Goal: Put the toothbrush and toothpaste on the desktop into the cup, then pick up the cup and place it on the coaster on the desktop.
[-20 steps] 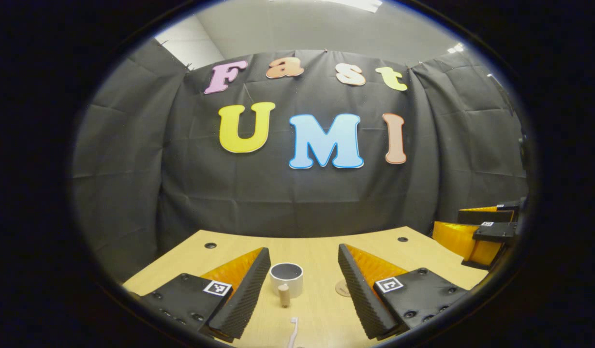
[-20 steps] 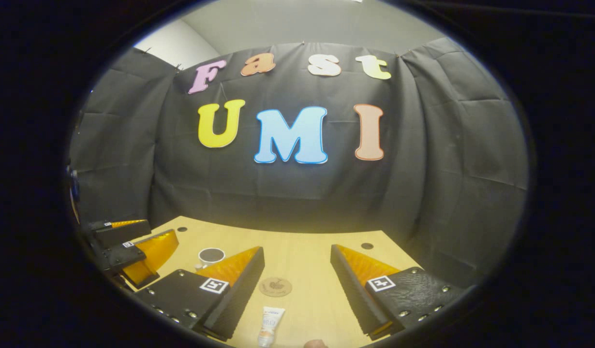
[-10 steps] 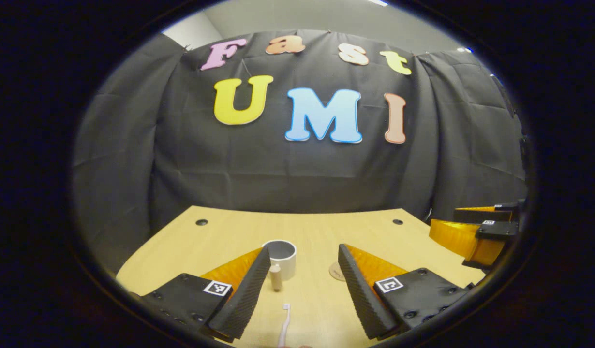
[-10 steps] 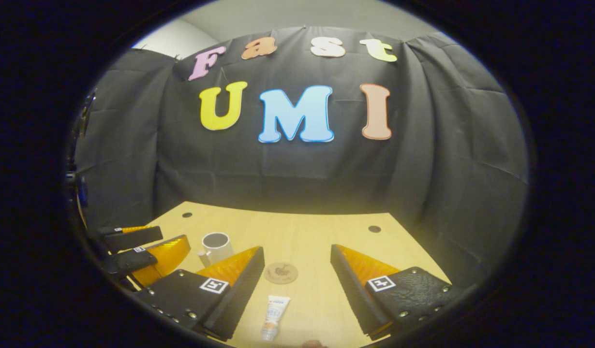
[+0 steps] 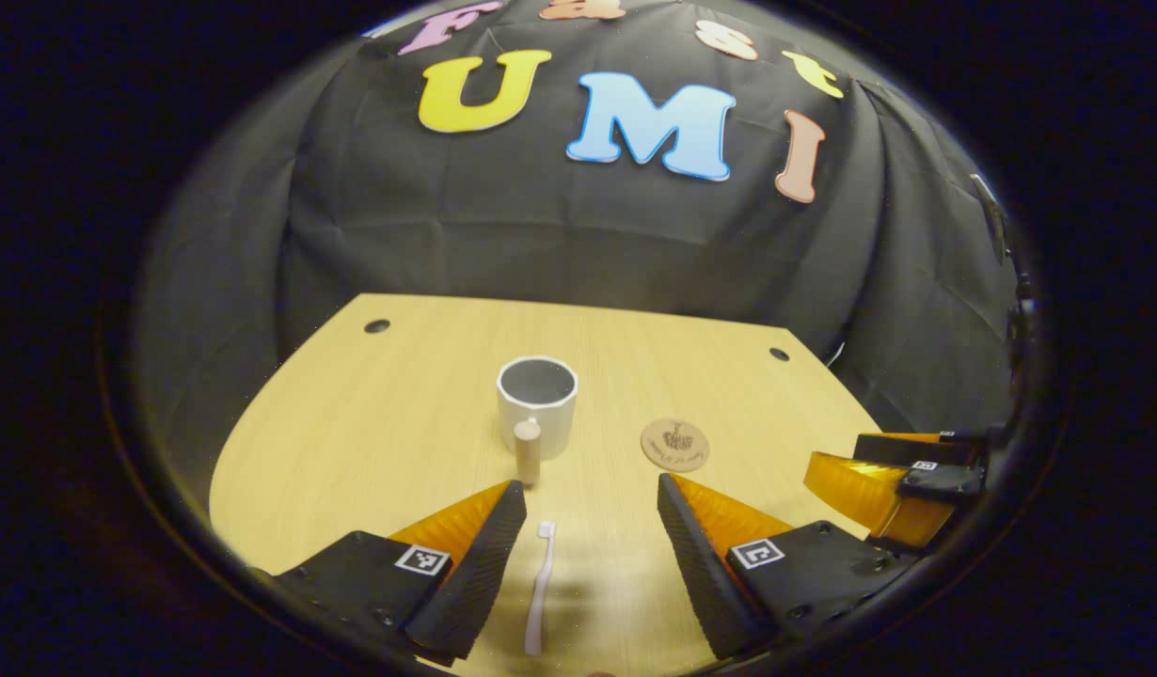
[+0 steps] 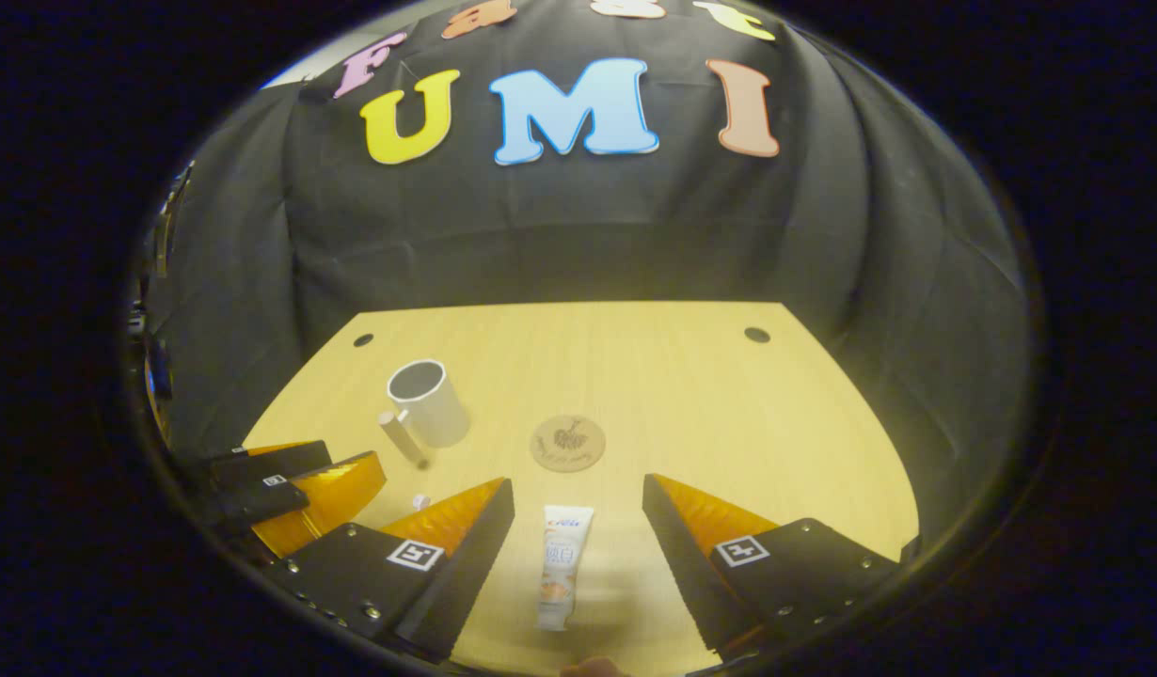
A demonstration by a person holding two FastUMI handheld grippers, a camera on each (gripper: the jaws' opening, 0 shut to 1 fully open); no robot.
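Note:
A white toothbrush [image 5: 538,588] lies on the wooden desktop [image 5: 390,423], lengthwise between the fingers of my open left gripper [image 5: 590,503]. Beyond it stands a white cup [image 5: 537,404] with a wooden handle [image 5: 527,451]. A round brown coaster [image 5: 674,444] lies to the cup's right. In the right gripper view a white toothpaste tube [image 6: 563,562] lies between the fingers of my open right gripper [image 6: 578,498]. Farther off there are the coaster [image 6: 567,443] and, to the left, the cup [image 6: 427,402]. Neither gripper touches anything.
The right gripper [image 5: 903,475] shows at the right edge of the left gripper view, and the left gripper [image 6: 292,480] at the left edge of the right gripper view. Small dark holes [image 5: 376,326] mark the desktop's far corners. The black cloth wall rises behind the desk.
Both views have tilted downward, so more of the desktop shows. The toothbrush and the toothpaste tube now lie fully between the fingers. Both grippers stayed open.

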